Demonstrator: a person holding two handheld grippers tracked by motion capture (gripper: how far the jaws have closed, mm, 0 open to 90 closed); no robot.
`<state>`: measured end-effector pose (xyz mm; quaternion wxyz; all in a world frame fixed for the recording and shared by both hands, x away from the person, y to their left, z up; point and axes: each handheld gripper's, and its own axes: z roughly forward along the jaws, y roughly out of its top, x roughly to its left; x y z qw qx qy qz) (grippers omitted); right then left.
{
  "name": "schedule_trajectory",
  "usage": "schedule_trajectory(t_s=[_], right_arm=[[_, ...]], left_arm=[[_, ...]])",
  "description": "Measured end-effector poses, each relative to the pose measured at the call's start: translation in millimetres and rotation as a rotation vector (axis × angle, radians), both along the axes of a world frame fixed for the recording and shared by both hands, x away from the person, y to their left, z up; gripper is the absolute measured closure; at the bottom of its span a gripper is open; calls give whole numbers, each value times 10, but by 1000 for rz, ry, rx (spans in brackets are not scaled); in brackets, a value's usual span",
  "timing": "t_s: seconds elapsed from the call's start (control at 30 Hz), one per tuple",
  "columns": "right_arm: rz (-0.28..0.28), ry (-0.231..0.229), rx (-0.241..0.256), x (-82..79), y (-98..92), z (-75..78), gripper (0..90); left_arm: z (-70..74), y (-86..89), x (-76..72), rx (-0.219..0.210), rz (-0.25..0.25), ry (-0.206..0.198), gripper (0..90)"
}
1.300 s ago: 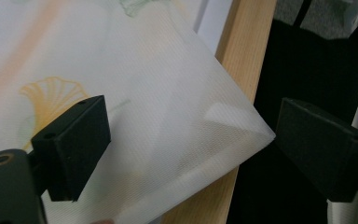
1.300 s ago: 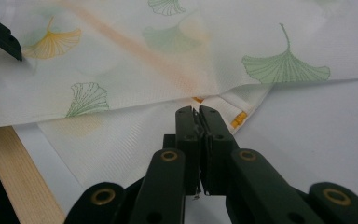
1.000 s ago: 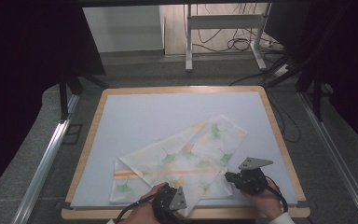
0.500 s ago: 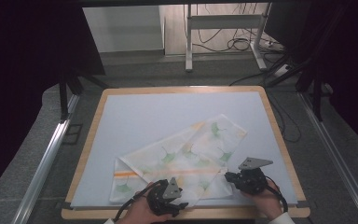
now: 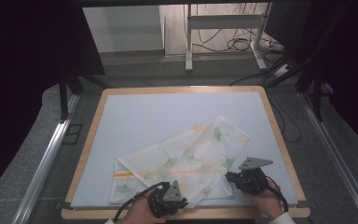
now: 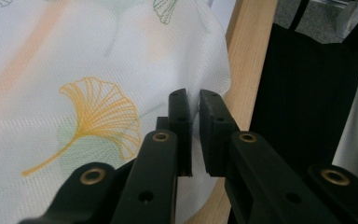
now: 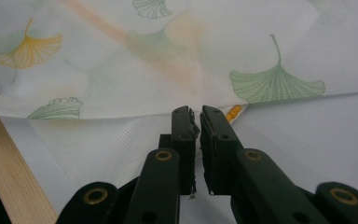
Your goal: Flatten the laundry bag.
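A white cloth [image 5: 186, 156] printed with green and yellow ginkgo leaves and an orange stripe lies folded in a slanted band on the pale table mat. At its front corner by the wooden edge, my left gripper [image 5: 184, 203] is shut on the cloth's edge [image 6: 121, 70], with the jaws [image 6: 193, 100] almost touching. To the right, my right gripper [image 5: 229, 177] points left at the cloth's lower right edge. Its jaws [image 7: 195, 114] are pinched on a thin layer of the cloth [image 7: 168, 60], beside a small orange corner tag [image 7: 234, 111].
The mat sits in a wooden frame [image 5: 182, 89] with bare surface behind and left of the cloth. Metal rails [image 5: 46, 158] run along both sides of the table. A stand and cables [image 5: 233, 44] are on the floor beyond.
The left gripper has turned a little at the cloth's front corner, so its grey top plate shows. The right gripper and the cloth have barely moved.
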<state>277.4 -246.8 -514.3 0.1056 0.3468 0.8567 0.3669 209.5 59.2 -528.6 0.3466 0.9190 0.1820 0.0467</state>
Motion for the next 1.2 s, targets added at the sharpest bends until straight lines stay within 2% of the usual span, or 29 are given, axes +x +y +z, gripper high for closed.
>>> schedule_trajectory(t_s=[0.13,0.2,0.53,0.9,1.07,1.2], right_arm=[[-3,1,-1,1,-10,3,827],[-3,0,0,0,-11,3,827],[7,0,-2,-11,12,3,827],[18,4,3,-25,39,4,827],[21,4,2,-36,52,2,827],[33,10,-1,-36,86,-10,827]], left_arm=[[43,29,-3,-23,0,-15,873],[91,72,6,-55,17,-25,877],[196,192,61,-124,72,-39,880],[239,313,165,-139,134,-84,880],[264,376,208,-132,163,-109,880],[292,434,256,-146,182,-120,880]])
